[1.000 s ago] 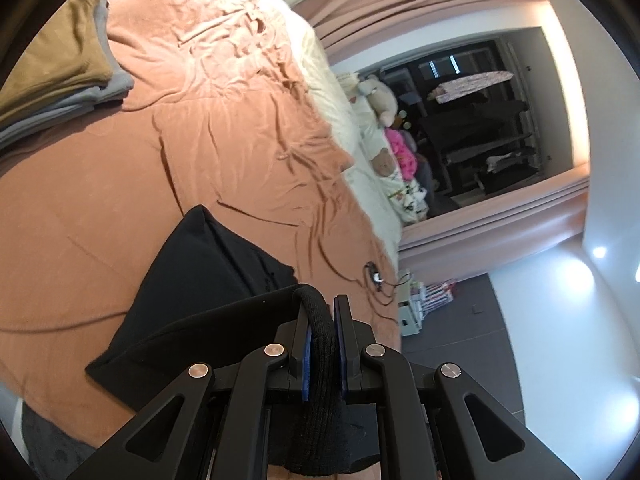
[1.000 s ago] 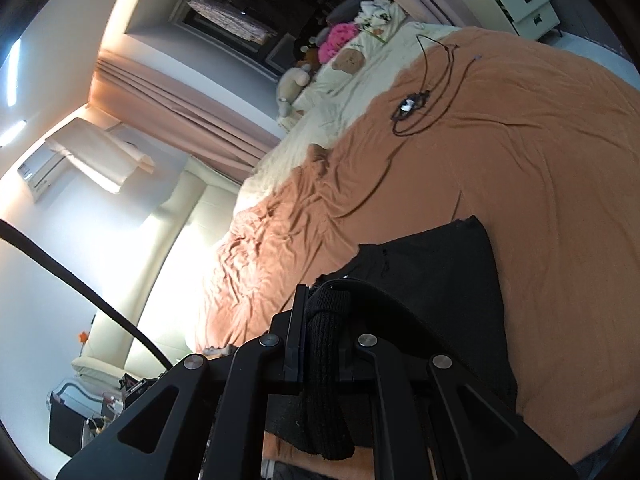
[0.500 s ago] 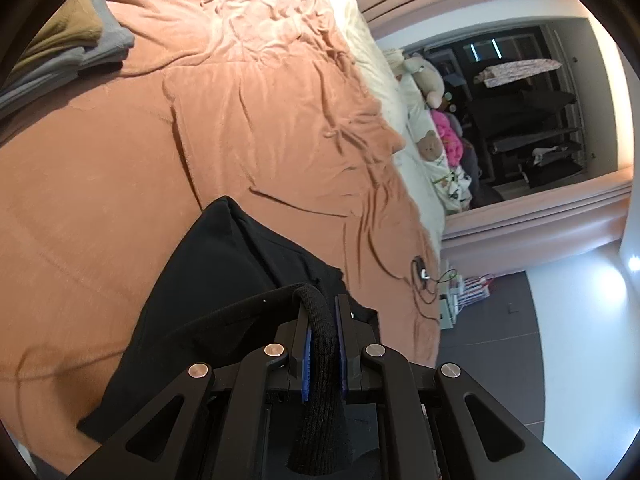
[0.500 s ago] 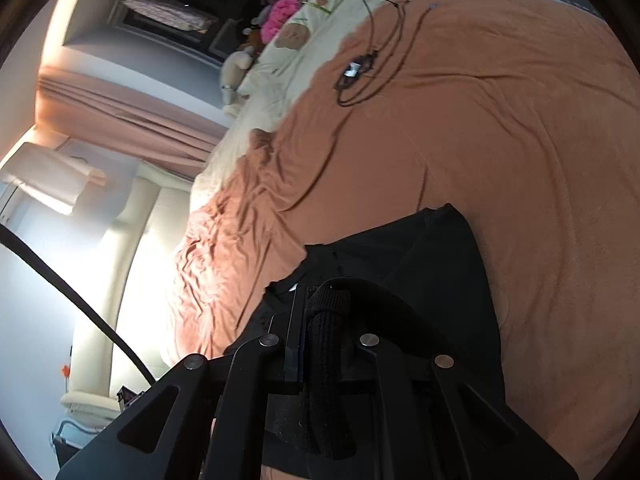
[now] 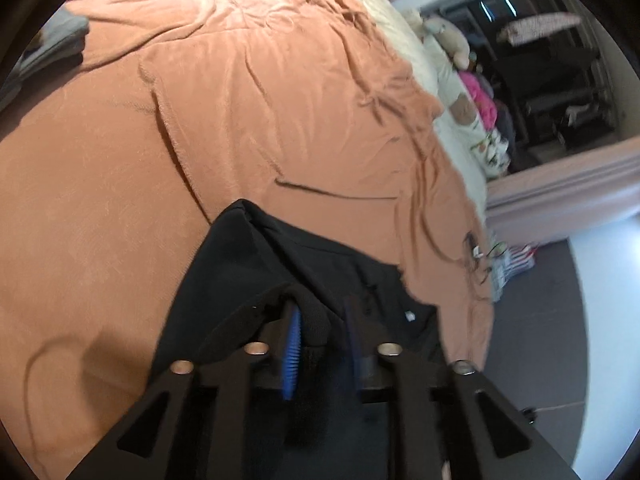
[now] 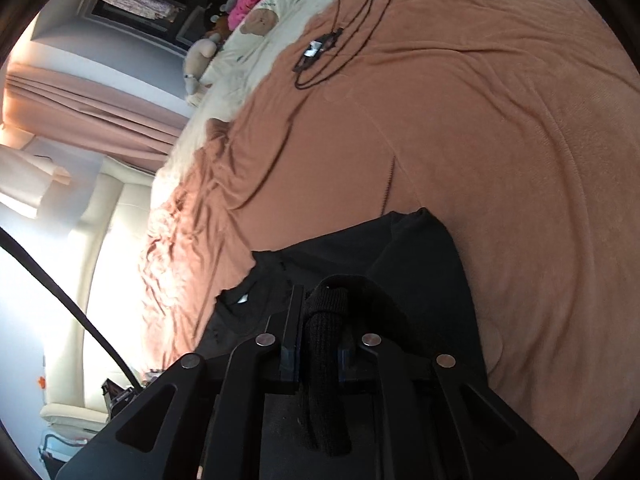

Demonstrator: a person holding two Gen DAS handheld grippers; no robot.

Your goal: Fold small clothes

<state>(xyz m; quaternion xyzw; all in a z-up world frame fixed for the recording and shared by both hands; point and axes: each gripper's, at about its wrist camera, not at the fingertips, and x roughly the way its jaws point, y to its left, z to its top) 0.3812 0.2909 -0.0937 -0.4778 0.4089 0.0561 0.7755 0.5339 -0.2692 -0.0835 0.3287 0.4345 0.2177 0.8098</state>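
Left wrist view: left gripper (image 5: 320,344), lower centre, jaws opening, ribbed hem of the black garment (image 5: 304,276) slack between the blue pads, the garment lying doubled on the orange bedspread (image 5: 168,128).

Right wrist view: right gripper (image 6: 318,344) opening too, pads barely off the hem. One fold looks laid; further folds likely remain.

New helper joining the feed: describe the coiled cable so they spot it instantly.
Start from the wide orange-brown fleece blanket covering the bed. Near its far edge, beside the cream bear-print bedding, lies the thin black coiled cable. It is the only wiry thing there, with a small silvery piece.
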